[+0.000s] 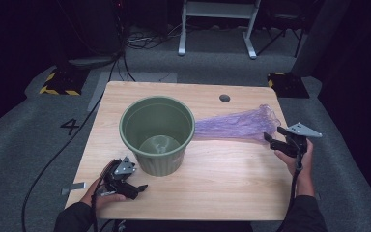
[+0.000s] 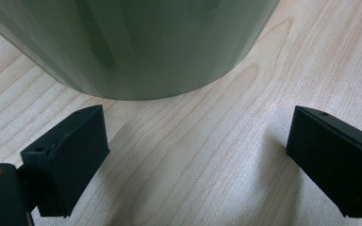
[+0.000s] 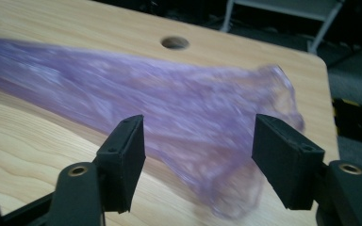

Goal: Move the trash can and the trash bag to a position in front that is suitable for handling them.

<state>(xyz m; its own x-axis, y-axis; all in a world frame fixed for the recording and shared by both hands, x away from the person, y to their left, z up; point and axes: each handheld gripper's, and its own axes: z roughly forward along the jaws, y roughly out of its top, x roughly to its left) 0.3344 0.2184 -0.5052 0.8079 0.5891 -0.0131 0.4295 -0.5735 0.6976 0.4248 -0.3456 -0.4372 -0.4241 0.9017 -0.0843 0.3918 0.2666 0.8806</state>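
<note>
My right gripper [image 3: 198,155] stands open just short of the purple plastic bag [image 3: 179,108].
The bag lies stretched across the tabletop [image 1: 222,174] from the green bucket [image 1: 157,133], untouched by my pads; my left gripper [image 2: 198,160], also open, rests beside the bucket's base.

The high camera looks forward and down over my whole surface [image 1: 222,193]. My left gripper camera sits low, close against the green pot [image 2: 136,42]; my right one faces the purple bag [image 3: 169,108] nearby. All share the wood.
</note>
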